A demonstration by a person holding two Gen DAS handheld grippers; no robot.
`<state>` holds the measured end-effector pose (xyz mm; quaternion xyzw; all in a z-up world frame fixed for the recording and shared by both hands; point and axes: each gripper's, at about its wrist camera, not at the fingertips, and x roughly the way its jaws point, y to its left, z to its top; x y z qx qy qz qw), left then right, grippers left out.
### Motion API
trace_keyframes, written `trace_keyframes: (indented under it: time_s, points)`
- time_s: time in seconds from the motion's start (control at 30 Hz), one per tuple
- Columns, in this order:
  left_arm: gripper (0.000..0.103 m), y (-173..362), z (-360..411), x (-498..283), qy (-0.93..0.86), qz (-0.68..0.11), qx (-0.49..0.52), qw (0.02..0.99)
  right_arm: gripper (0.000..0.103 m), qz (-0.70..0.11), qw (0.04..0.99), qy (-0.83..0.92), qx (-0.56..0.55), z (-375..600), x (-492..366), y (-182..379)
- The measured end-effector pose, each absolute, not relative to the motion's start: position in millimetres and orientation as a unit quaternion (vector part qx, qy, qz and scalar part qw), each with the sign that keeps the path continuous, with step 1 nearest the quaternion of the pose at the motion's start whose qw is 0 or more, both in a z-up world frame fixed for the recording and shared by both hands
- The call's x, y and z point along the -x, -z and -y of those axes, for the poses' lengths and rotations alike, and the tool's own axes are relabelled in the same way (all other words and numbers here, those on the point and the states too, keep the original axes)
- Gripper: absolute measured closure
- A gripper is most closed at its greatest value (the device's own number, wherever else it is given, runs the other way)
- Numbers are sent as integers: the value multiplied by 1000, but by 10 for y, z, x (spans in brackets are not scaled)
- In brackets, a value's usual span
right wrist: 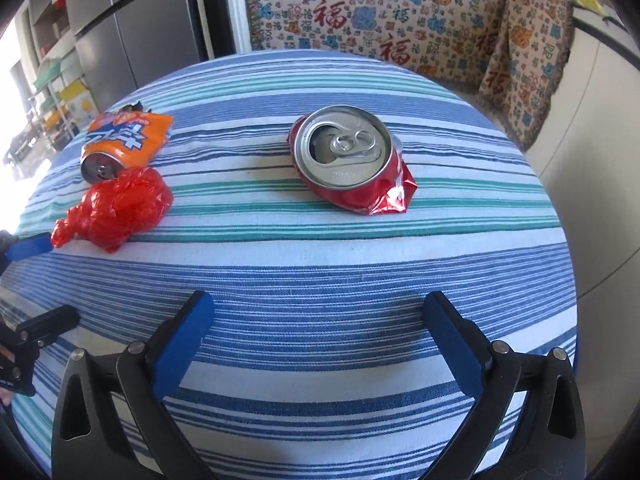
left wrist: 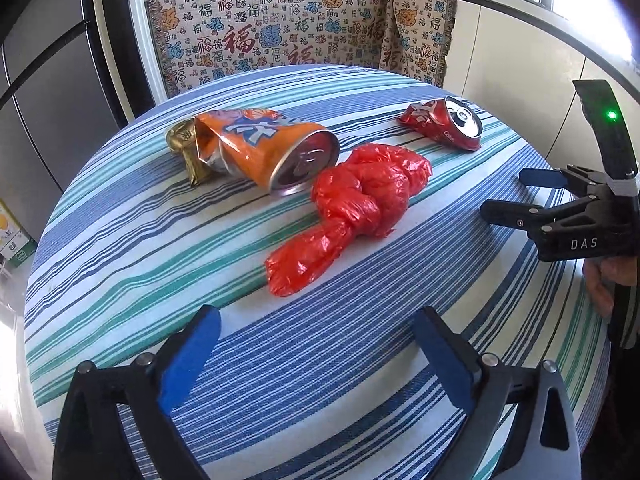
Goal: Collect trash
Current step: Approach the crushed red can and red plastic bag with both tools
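Presently both grippers, left gripper (left wrist: pixel 316 320) and right gripper (right wrist: pixel 320 304), stand spread and empty; crushed red can (right wrist: pixel 348 160) at twelve o'clock.

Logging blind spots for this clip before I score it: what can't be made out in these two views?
- Gold wrapper: left wrist view shows part of it; the crushed orange can covers the rest, and hides it entirely in the right wrist view.
- Any bin or bag for the trash: in neither view.
- Right gripper: cut by the right edge in the left wrist view.
- Whether the knotted red plastic bag holds anything: opaque.
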<state>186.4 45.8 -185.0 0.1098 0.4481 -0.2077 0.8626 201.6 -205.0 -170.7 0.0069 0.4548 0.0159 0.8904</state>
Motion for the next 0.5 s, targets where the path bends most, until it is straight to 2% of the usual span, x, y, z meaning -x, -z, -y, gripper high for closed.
trace_keyframes:
  time_s: [0.5]
  points:
    - [3, 1843, -454, -1871, 208, -450, -109, 862, 1, -455, 890, -16, -8, 2051, -2025, 1699]
